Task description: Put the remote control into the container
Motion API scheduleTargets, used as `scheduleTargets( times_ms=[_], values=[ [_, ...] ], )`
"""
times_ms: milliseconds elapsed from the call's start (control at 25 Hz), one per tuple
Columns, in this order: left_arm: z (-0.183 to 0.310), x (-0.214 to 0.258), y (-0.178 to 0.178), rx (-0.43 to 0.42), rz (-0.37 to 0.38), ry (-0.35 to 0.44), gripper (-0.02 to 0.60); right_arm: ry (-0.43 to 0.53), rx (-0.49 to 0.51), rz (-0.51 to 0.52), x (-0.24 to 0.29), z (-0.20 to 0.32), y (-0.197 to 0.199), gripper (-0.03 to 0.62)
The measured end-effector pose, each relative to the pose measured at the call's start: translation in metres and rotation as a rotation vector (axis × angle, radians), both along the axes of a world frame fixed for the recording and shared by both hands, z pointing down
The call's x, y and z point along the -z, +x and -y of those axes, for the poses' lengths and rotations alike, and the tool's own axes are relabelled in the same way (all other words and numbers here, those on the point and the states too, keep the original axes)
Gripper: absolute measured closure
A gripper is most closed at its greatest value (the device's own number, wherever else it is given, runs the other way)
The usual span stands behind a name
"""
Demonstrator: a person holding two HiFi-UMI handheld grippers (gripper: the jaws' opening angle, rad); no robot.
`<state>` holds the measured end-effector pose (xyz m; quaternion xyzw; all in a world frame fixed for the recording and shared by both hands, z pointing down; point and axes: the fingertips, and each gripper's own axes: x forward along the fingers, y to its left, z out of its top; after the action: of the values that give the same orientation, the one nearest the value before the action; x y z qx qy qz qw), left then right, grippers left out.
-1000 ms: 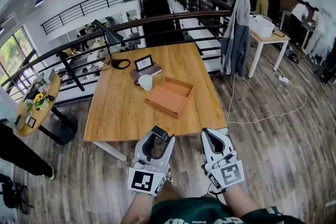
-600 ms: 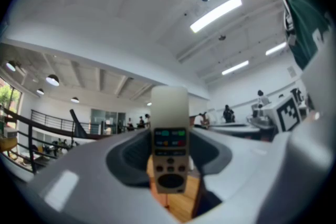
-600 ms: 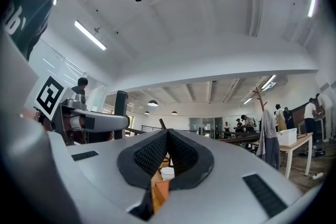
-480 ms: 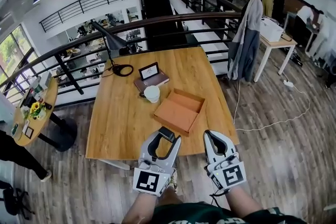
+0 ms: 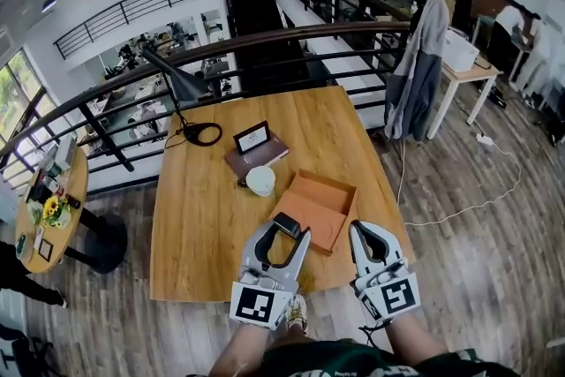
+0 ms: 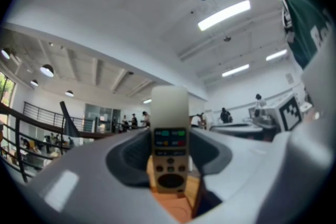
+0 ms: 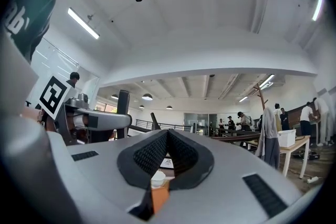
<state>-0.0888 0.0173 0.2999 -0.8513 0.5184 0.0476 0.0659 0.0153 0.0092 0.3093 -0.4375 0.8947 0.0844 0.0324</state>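
My left gripper [image 5: 290, 231] is shut on the remote control [image 5: 286, 225], a pale slab with coloured buttons that stands upright between the jaws in the left gripper view [image 6: 169, 139]. It hovers over the near edge of the wooden table [image 5: 199, 216]. The container, an open orange cardboard box [image 5: 318, 206], lies on the table just ahead and to the right of the remote; a piece of it shows below the jaws [image 7: 159, 194]. My right gripper [image 5: 362, 231] is shut and holds nothing, level with the left and right of the box [image 7: 168, 132].
A white cup [image 5: 260, 180] stands just behind the box, with a book and a small frame [image 5: 254, 144] beyond it. A black desk lamp [image 5: 177, 79] and coiled cable [image 5: 201, 133] occupy the far left corner. A railing [image 5: 291, 35] runs behind the table; a coat [image 5: 422, 66] hangs at the right.
The table and the box have drawn nearer in the head view. Both grippers have travelled forward together and now reach over the table's near edge. The remote stays in the left jaws.
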Motion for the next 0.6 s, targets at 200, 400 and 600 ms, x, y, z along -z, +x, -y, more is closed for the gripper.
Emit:
scheduleTargets(
  times_ms=[200, 400, 600],
  values=[
    [0.043, -0.002, -0.019, -0.020, -0.003, -0.016, 0.379, 0.000, -0.010, -0.007, 0.000, 0.041, -0.021, 0.577],
    [0.079, -0.001, -0.030, -0.047, -0.004, -0.017, 0.379, -0.010, -0.035, -0.015, -0.004, 0.075, -0.037, 0.576],
    [0.103, -0.004, -0.039, -0.067, 0.003, -0.022, 0.379, -0.001, -0.031, -0.012, 0.001, 0.093, -0.047, 0.576]
  ],
)
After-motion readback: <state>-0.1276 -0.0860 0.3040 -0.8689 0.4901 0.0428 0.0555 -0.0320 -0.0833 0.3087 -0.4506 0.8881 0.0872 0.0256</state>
